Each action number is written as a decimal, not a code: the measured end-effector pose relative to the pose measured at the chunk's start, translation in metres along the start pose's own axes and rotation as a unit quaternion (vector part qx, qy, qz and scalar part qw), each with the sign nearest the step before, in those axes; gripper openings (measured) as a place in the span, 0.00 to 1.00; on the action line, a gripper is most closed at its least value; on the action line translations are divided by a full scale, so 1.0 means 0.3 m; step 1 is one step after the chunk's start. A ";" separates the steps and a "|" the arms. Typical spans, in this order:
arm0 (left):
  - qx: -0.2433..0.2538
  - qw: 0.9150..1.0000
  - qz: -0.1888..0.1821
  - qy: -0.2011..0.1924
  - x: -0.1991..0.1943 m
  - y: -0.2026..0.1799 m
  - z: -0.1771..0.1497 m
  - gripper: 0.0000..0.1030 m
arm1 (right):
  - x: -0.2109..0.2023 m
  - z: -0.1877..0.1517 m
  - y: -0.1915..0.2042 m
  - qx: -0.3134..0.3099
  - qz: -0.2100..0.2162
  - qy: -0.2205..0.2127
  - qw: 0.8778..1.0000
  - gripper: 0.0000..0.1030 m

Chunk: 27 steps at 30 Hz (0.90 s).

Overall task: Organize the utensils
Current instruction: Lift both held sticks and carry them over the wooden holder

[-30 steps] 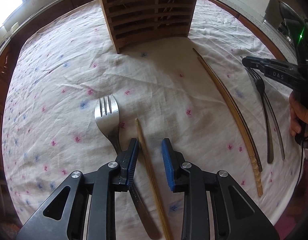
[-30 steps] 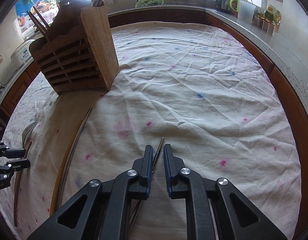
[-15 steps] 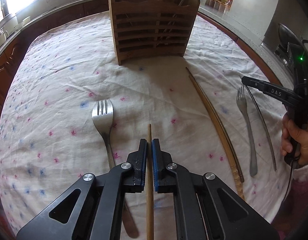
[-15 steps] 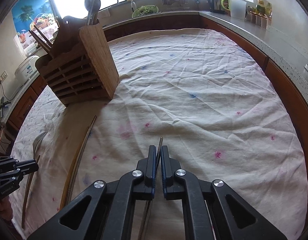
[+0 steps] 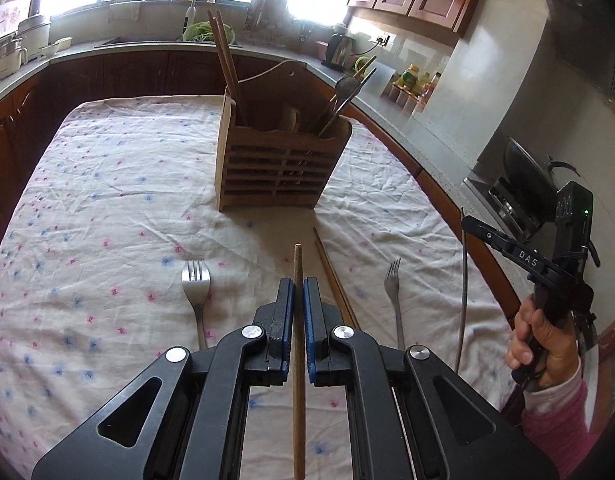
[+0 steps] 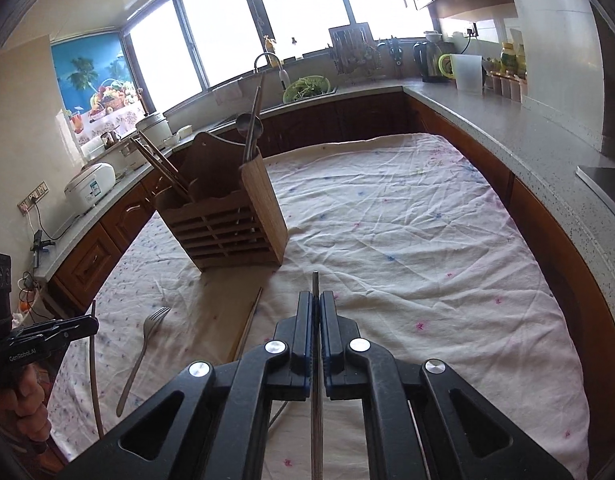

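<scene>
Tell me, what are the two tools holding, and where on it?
The left tool pinches a wooden chopstick near its far end. The right tool pinches a metal chopstick, also near its far tip.

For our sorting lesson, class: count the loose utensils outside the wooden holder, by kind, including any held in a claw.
Forks: 2
Wooden chopsticks: 3, one in the left claw, two lying tight together on the cloth
Metal chopstick: 1, in the right claw
Total: 6
</scene>
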<state>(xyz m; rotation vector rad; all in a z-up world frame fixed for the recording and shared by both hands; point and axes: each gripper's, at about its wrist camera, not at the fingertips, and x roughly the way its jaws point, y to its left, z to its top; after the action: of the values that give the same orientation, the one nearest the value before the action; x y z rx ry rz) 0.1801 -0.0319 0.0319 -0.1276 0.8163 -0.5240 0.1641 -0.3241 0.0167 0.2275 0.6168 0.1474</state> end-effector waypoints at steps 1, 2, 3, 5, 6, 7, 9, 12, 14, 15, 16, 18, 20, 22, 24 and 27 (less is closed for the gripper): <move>0.001 1.000 -0.004 -0.006 -0.020 -0.003 0.004 0.04 | -0.021 0.008 0.012 -0.002 0.003 -0.008 1.000 0.04; 0.001 1.000 -0.006 -0.012 -0.034 -0.005 0.009 0.04 | -0.039 0.018 0.024 -0.003 0.005 -0.016 1.000 0.04; 0.001 1.000 -0.008 -0.020 -0.048 -0.005 0.014 0.04 | -0.060 0.026 0.036 -0.005 0.008 -0.024 1.000 0.04; 0.001 0.999 -0.014 -0.033 -0.080 -0.006 0.021 0.04 | -0.099 0.041 0.058 -0.006 0.018 -0.043 0.999 0.03; 0.000 0.999 -0.016 -0.040 -0.096 -0.006 0.024 0.04 | -0.114 0.048 0.068 -0.007 0.020 -0.050 0.999 0.03; -0.001 0.999 -0.019 -0.047 -0.109 -0.006 0.027 0.04 | -0.128 0.054 0.080 -0.009 0.021 -0.057 0.998 0.03; -0.001 0.998 -0.020 -0.057 -0.131 -0.006 0.032 0.04 | -0.152 0.064 0.100 -0.015 0.025 -0.071 0.997 0.03; 0.000 0.997 -0.018 -0.071 -0.156 -0.006 0.038 0.04 | -0.169 0.074 0.127 -0.024 0.026 -0.083 0.996 0.03; 0.000 0.997 -0.017 -0.079 -0.167 -0.003 0.043 0.04 | -0.169 0.078 0.139 -0.029 0.026 -0.087 0.995 0.03; -0.001 0.997 -0.017 -0.081 -0.172 -0.001 0.045 0.04 | -0.172 0.079 0.144 -0.030 0.028 -0.088 0.995 0.03; -0.001 0.996 -0.017 -0.084 -0.176 0.001 0.048 0.04 | -0.172 0.080 0.149 -0.031 0.029 -0.090 0.995 0.03; -0.001 0.996 -0.014 -0.089 -0.184 0.002 0.053 0.04 | -0.175 0.080 0.157 -0.033 0.031 -0.092 0.995 0.03; 0.000 0.995 -0.011 -0.095 -0.191 0.004 0.057 0.04 | -0.180 0.082 0.161 -0.033 0.032 -0.096 0.994 0.03; 0.002 0.995 -0.008 -0.100 -0.198 0.004 0.061 0.04 | -0.185 0.088 0.164 -0.033 0.034 -0.100 0.994 0.03; 0.003 0.994 -0.007 -0.105 -0.202 0.007 0.069 0.04 | -0.193 0.093 0.168 -0.034 0.035 -0.105 0.993 0.03; 0.003 0.994 -0.006 -0.112 -0.209 0.010 0.080 0.04 | -0.197 0.108 0.173 -0.036 0.037 -0.112 0.992 0.03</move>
<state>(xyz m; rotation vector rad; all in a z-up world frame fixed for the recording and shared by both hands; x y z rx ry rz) 0.1632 -0.0008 0.0890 -0.1822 0.5957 -0.5127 0.1317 -0.2914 0.0884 0.1944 0.3801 0.2127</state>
